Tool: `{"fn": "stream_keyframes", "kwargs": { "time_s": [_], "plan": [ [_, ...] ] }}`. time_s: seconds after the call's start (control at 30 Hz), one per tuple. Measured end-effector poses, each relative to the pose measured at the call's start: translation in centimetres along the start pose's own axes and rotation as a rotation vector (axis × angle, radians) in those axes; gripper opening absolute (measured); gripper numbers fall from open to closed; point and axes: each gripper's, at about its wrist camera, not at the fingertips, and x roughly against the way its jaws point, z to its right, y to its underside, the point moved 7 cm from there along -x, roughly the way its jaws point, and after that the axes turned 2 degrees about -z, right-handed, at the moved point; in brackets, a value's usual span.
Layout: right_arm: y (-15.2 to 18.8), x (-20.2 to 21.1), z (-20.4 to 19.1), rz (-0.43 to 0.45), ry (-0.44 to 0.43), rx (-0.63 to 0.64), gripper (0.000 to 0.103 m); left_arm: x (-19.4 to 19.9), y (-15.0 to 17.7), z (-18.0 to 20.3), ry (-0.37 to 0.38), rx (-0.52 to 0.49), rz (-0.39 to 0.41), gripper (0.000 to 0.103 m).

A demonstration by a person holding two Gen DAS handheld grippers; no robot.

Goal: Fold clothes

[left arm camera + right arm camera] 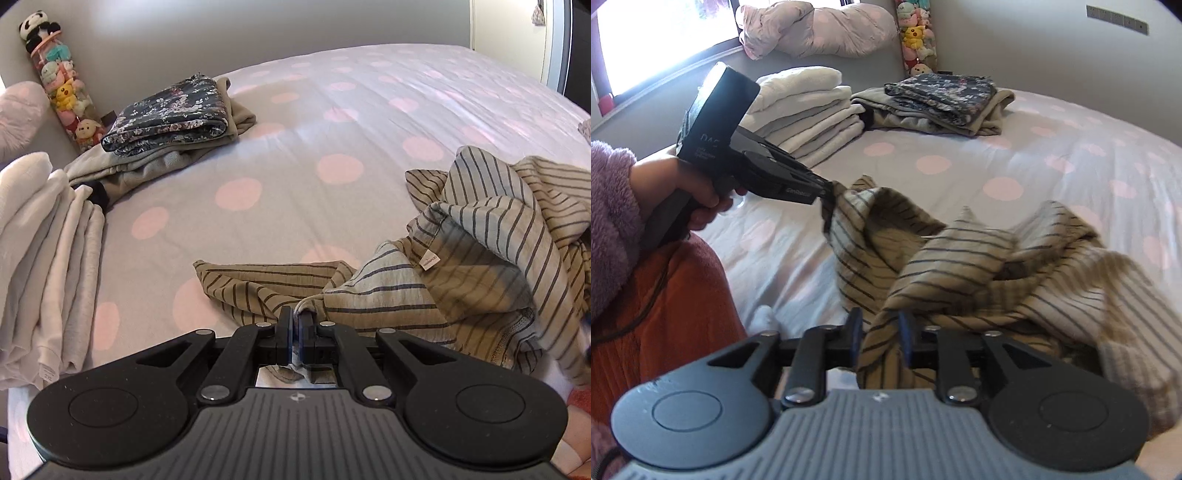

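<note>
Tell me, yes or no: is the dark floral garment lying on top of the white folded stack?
No. The dark floral garment lies on a beige garment, beside the white folded stack.

My left gripper (pixel 296 322) clamped tight on cloth, angled down, my right gripper (pixel 878 329) part-open around a fold, left hand (pixel 687 184) gripping its handle
</note>
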Motion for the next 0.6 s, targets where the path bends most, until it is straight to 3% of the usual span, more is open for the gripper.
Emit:
{"fn": "stream_keyframes", "kwargs": {
  "time_s": [0.27, 0.37, 0.47, 0.5, 0.6],
  "plan": [
    [0.7, 2.5, 6.2, -0.087, 0.279, 0.161, 0.043, 0.9, -3.3, 1.3, 0.015, 0.022, 0.137, 0.002],
    [0.3, 1.7, 8.0, -0.113, 0.342, 0.182, 0.046, 0.4, -3.6, 2.3, -0.031, -0.019, 0.167, 0.002],
    [0.0, 0.2, 8.9, -0.138, 0.338, 0.172, 0.045, -0.3, -3.2, 3.1, -0.079, -0.081, 0.17, 0.002],
    [0.0, -0.4, 9.1, -0.15, 0.329, 0.162, 0.041, -0.5, -3.0, 3.3, -0.091, -0.096, 0.169, 0.002],
    [-0.3, -1.3, 9.6, -0.168, 0.333, 0.144, 0.005, -1.1, -2.5, 3.2, -0.099, -0.106, 0.159, 0.002]
  ]
}}
